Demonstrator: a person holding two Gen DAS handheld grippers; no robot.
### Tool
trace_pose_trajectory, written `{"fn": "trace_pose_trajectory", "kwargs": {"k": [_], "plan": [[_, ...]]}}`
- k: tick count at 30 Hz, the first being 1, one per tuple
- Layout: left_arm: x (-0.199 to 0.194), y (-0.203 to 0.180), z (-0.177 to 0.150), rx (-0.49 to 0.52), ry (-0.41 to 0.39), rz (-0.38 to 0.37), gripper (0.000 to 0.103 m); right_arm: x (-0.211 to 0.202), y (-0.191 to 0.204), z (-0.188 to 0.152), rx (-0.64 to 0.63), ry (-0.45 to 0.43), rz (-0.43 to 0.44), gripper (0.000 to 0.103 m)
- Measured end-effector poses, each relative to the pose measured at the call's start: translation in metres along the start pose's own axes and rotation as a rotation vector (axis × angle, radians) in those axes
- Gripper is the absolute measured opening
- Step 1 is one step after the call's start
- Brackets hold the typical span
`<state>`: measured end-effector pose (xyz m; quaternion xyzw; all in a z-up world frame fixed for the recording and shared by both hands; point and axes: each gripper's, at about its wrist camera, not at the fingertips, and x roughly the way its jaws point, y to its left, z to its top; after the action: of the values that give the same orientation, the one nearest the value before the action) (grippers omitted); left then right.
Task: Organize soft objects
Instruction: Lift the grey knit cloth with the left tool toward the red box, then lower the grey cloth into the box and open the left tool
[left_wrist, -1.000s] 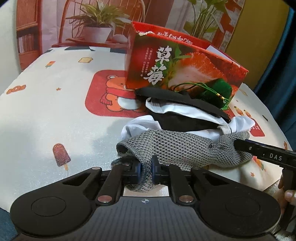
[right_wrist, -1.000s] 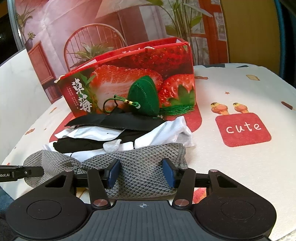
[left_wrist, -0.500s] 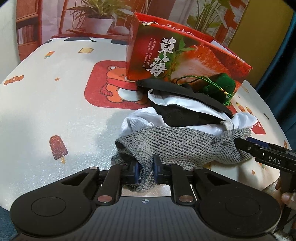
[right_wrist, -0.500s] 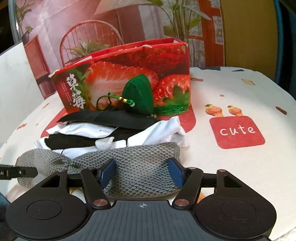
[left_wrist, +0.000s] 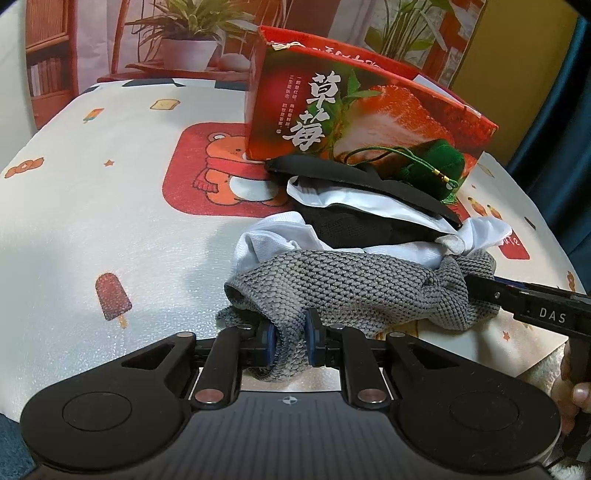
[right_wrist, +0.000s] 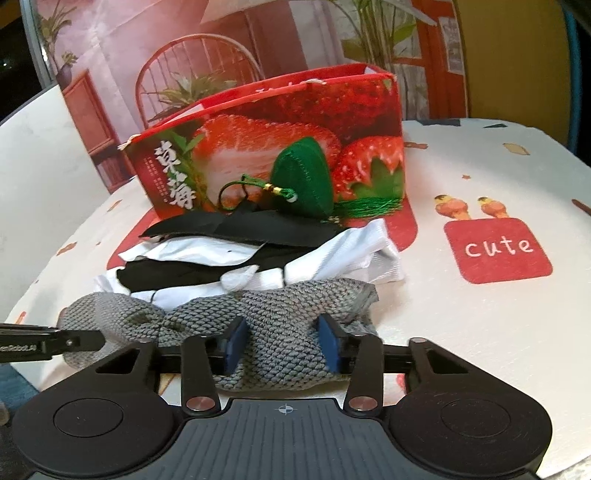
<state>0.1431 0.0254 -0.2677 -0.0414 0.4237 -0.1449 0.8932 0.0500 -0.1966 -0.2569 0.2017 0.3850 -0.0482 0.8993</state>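
Note:
A grey knitted cloth (left_wrist: 351, 284) lies at the near edge of a pile of soft things. My left gripper (left_wrist: 290, 341) is shut on one end of it. My right gripper (right_wrist: 282, 347) is open, its pads either side of the other end of the grey cloth (right_wrist: 288, 317). Behind lie white cloth (right_wrist: 332, 258), black cloth (right_wrist: 243, 227) and a green stuffed pouch with tassel (right_wrist: 304, 182). The right gripper's finger (left_wrist: 532, 302) shows at the right of the left wrist view.
A red strawberry paper bag (left_wrist: 354, 122) (right_wrist: 288, 136) stands behind the pile. The table has a white cloth with cartoon prints (left_wrist: 110, 206), a "cute" patch (right_wrist: 498, 249) on the right. The table edge is near both grippers.
My right gripper's jaws have narrowed a little around the grey cloth. My left gripper stays shut on it, and the cloth has shifted slightly.

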Motion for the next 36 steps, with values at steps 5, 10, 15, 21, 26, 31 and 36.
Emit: {"fn": "trace_pose_trajectory", "kwargs": {"k": [5,10,15,21,26,31,36], "plan": [[-0.006,-0.002,0.0,0.015,-0.028,0.002,0.009,-0.003,0.011,0.0,-0.042,0.004,0.041,0.016],[-0.031,-0.004,0.002,0.027,-0.148,0.015,0.009,-0.019,0.012,0.007,-0.043,-0.067,0.068,0.014],[-0.042,-0.01,0.004,0.042,-0.199,0.023,0.009,-0.041,0.013,0.016,-0.052,-0.166,0.084,0.014],[-0.045,-0.008,0.007,0.035,-0.213,0.021,0.009,-0.05,0.018,0.024,-0.09,-0.205,0.09,0.014],[-0.057,-0.014,0.02,0.072,-0.267,0.034,0.009,-0.057,0.021,0.036,-0.114,-0.236,0.098,0.014],[-0.064,-0.021,0.034,0.088,-0.288,0.047,0.009,-0.065,0.027,0.054,-0.149,-0.275,0.107,0.014],[-0.069,-0.025,0.047,0.086,-0.298,0.046,0.009,-0.069,0.029,0.066,-0.164,-0.288,0.104,0.014]]}}
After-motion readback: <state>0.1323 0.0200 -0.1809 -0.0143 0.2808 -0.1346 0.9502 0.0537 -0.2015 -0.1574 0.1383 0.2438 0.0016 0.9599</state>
